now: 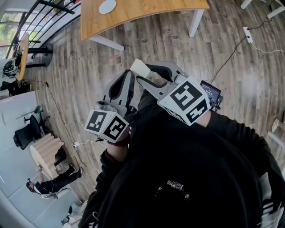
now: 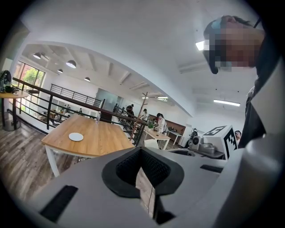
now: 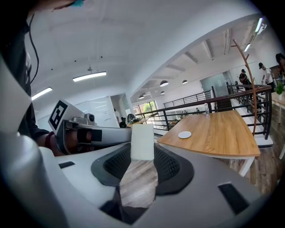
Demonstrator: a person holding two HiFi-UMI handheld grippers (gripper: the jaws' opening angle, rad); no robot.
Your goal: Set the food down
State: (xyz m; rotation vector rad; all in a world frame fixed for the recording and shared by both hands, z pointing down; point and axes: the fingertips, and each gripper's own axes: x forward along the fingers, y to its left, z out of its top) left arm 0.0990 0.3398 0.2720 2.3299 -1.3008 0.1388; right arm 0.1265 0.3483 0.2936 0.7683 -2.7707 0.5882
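Wood-plank flooring (image 1: 84, 75) separates the light wooden table (image 1: 147, 11) at upper centre from the pale cream rectangular food block (image 1: 140, 67), clamped at the jaw tips of the right gripper (image 3: 142, 153) aimed tableward; the left gripper (image 1: 129, 80) alongside is closed, empty.

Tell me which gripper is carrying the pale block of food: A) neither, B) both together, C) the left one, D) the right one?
D: the pale block sits clamped at the jaw tips of the right gripper, while the left gripper has nothing between its jaws.
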